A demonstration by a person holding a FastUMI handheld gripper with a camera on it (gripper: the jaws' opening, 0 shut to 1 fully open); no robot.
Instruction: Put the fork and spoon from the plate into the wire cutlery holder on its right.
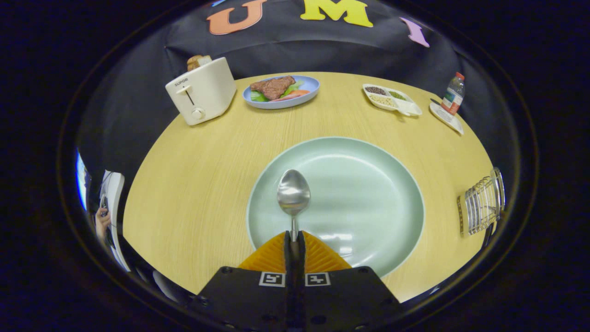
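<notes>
My gripper [294, 237] is shut on the handle of a steel spoon [293, 193], with both orange fingers pressed against it. The spoon's bowl sticks out ahead of the fingertips, over the pale green plate [368, 203]. The plate lies on the wooden table and nothing else rests in it. The wire cutlery holder [481, 205] stands to the right of the plate, near the table's edge. A dark handle pokes out low at the holder's right side; I cannot tell what it belongs to.
Beyond the plate stand a white toaster [201, 90] with bread in it, a blue plate of food [281, 91], a white divided dish [391, 98] and a small bottle [453, 94] on a white tray. A person's hand [102, 221] shows off the table's left side.
</notes>
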